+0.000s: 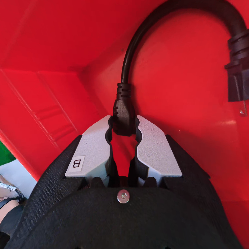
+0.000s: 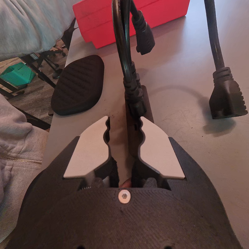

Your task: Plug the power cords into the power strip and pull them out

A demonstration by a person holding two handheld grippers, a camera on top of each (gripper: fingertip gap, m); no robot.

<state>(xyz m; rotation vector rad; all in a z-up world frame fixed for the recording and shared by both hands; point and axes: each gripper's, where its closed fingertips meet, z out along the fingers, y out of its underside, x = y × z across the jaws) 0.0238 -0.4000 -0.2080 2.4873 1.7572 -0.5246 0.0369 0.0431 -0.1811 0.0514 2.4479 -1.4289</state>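
Left claw: its two pale fingers are closed on the body of a black connector, one end of a short power cord that arches up and over to a pronged plug hanging free at the right edge of that view, all inside a red bin. Right claw: jaws part-way apart, holding nothing; between and just beyond its fingertips lies the dark power strip on the grey surface, running away from the surface's near edge toward the red bin at the far edge. Black plugs stand seated in the strip, their cords rising out of view. Further right, a separate black connector rests on the surface, well apart from the strip. A black oval pad lies at the left edge. Judgement: a fetch step is in hand, one cord being taken from the bin. The next move calls for carrying it to the strip and presenting the pronged end squarely, with the right claw steadying the strip.
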